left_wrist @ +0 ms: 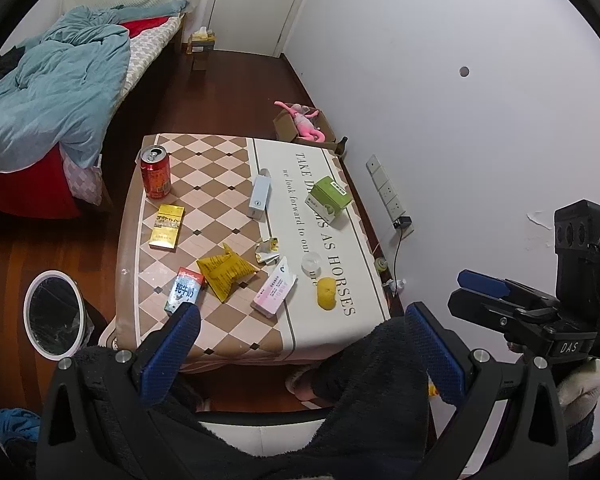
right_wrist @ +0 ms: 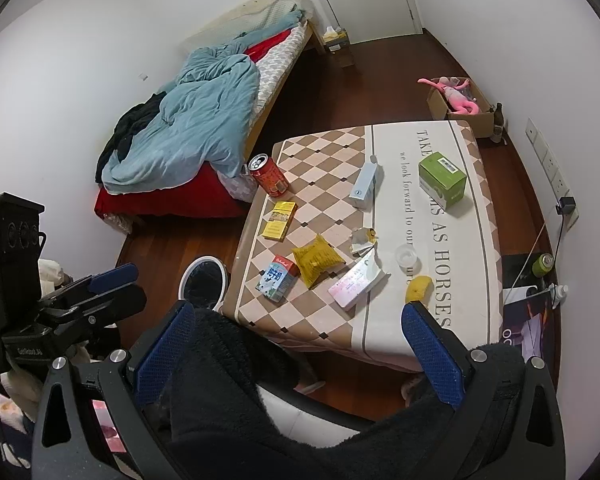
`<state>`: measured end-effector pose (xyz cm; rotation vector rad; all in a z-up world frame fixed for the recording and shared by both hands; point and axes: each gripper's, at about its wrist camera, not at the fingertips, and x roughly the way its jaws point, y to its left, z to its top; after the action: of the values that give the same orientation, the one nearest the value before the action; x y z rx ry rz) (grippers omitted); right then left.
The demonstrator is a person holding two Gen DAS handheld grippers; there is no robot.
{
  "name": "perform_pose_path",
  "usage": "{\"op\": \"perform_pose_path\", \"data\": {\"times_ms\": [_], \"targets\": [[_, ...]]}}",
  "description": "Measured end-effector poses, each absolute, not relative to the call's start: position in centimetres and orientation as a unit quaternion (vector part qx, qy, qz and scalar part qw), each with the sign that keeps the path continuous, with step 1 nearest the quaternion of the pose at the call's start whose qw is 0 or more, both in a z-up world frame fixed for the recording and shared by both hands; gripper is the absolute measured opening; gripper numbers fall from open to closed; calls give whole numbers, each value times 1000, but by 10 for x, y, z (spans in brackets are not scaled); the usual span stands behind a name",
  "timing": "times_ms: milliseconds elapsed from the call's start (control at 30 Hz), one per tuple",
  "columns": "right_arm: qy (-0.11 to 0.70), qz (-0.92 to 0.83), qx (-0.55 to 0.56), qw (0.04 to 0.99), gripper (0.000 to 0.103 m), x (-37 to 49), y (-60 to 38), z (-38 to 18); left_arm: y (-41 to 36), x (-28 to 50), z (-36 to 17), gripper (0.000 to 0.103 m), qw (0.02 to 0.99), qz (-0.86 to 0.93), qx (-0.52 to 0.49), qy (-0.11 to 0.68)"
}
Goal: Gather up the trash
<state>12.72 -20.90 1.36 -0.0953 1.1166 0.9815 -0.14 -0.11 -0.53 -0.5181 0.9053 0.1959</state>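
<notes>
A low table [left_wrist: 332,160] [right_wrist: 472,320] holds litter: a red can [left_wrist: 155,173] [right_wrist: 269,179], a yellow flat box [left_wrist: 167,226] [right_wrist: 279,220], a blue milk carton [left_wrist: 184,289] [right_wrist: 277,281], a yellow crumpled bag [left_wrist: 225,272] [right_wrist: 317,260], a pink box [left_wrist: 275,290] [right_wrist: 358,283], crumpled foil [left_wrist: 268,250] [right_wrist: 363,240], a yellow lump [left_wrist: 326,293] [right_wrist: 418,288]. A white-rimmed bin [left_wrist: 53,315] [right_wrist: 203,280] stands on the floor left of the table. My left gripper [left_wrist: 300,352] is open and empty, held back from the table's near edge. My right gripper [right_wrist: 296,348] is open and empty too.
A pale blue box [left_wrist: 259,197] [right_wrist: 365,186], a green box [left_wrist: 331,199] [right_wrist: 442,185] and a clear cup [left_wrist: 311,263] [right_wrist: 406,258] are also on the table. A bed [left_wrist: 52,92] [right_wrist: 204,120] lies to the left. A cardboard box with a pink toy [left_wrist: 304,124] [right_wrist: 458,100] sits by the wall.
</notes>
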Motion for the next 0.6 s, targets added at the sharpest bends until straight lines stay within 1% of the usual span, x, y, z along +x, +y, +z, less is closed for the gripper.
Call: {"op": "perform_pose_path", "data": {"times_ms": [600], "targets": [[507, 446, -44, 736, 103, 126, -208, 14, 1, 2, -2, 103, 864, 91, -245, 431]]}}
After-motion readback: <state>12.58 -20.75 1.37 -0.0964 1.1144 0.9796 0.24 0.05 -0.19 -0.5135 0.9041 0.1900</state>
